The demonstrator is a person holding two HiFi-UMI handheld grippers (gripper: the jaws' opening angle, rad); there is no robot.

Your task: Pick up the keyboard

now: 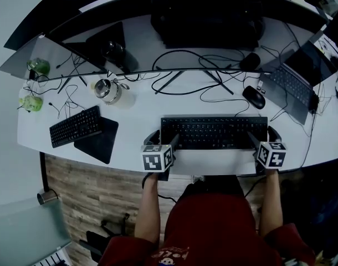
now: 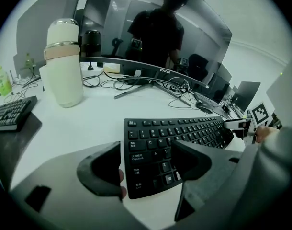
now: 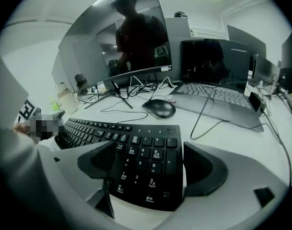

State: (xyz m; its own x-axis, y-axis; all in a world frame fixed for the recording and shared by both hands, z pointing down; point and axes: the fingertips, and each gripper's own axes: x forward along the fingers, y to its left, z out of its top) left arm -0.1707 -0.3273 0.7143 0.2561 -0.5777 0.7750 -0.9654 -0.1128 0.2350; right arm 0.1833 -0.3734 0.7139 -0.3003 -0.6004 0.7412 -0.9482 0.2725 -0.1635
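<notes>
Fingers (image 2: 100,169) on the left gripper (image 2: 146,166) are spread wide with nothing clamped. The left end of the black keyboard (image 1: 213,132) just sits in the gap, with one finger off its edge over the desk and the other over the letter keys. Same deal on the right gripper (image 3: 151,164): the jaws are held wide around the number-pad end, and no pad is seen pressing on it. So the keyboard is lying flat near the front edge of the white desk (image 1: 141,107), bracketed at both ends.

The desk itself is pretty cluttered. A big curved monitor (image 1: 147,49) is stood along the back, and a tangle of black cables (image 1: 185,85) is strewn between it and the keyboard. A black mouse (image 1: 254,97) is parked just behind the keyboard's right end, and an open laptop (image 1: 293,87) is set further right. Off to the left, a second, smaller keyboard (image 1: 76,126) is laid partly on a dark pad (image 1: 100,140), well apart from the main one. A white tumbler (image 1: 107,90) is stood upright behind it, and two green bottles (image 1: 39,66) are tucked by the far left edge.

Wood-look flooring (image 1: 91,187) can be seen below the desk. More desks and screens are visible further back in the gripper views, so it reads as an office.
</notes>
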